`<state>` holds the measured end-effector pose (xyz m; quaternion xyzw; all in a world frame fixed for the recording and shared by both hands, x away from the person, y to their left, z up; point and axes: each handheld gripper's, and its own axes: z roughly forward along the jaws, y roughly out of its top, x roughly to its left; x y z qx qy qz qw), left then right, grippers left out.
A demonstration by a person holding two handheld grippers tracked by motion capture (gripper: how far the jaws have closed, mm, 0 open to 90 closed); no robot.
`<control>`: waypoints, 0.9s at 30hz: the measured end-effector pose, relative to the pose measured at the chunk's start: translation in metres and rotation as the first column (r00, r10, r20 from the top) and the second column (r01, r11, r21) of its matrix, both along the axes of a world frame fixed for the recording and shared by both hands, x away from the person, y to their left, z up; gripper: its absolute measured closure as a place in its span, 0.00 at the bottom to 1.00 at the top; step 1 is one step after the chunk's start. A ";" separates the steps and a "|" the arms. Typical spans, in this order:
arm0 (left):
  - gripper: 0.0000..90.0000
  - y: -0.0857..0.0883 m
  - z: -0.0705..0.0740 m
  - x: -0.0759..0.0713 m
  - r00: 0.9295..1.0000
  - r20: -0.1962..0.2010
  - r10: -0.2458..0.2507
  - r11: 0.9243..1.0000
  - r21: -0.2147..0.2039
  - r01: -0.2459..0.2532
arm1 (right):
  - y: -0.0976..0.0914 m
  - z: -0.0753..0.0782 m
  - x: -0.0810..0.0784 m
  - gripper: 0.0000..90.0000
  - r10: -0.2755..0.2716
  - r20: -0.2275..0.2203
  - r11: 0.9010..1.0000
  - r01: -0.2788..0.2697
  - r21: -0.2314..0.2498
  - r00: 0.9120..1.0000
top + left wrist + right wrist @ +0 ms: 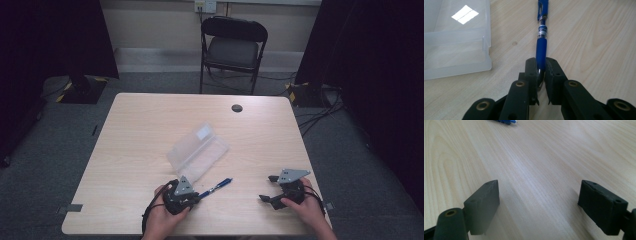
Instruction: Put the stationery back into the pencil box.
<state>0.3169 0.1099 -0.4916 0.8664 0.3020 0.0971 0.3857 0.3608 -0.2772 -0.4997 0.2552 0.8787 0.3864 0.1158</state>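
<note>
I was working in what looked like a recording lab or studio: black curtains (50,35) hung on both sides, a plain wooden table (140,130) stood on grey carpet (345,150), a folding chair (233,47) waited against a bare wall, and loose cables (320,112) trailed past hazard-taped stand bases (82,90).

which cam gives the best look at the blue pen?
Left gripper view: the blue pen runs up the frame, label and clip sharp, its lower end clamped by the left hand-held gripper. High view shows it small, beside the clear plastic case. Right gripper view catches a blue sliver at the top edge.
</note>
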 end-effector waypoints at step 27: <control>0.78 -0.014 -0.002 0.005 0.999 0.018 -0.049 0.999 -0.012 0.049 | 0.000 0.000 0.000 0.18 0.002 -0.001 1.000 -0.002 0.003 1.000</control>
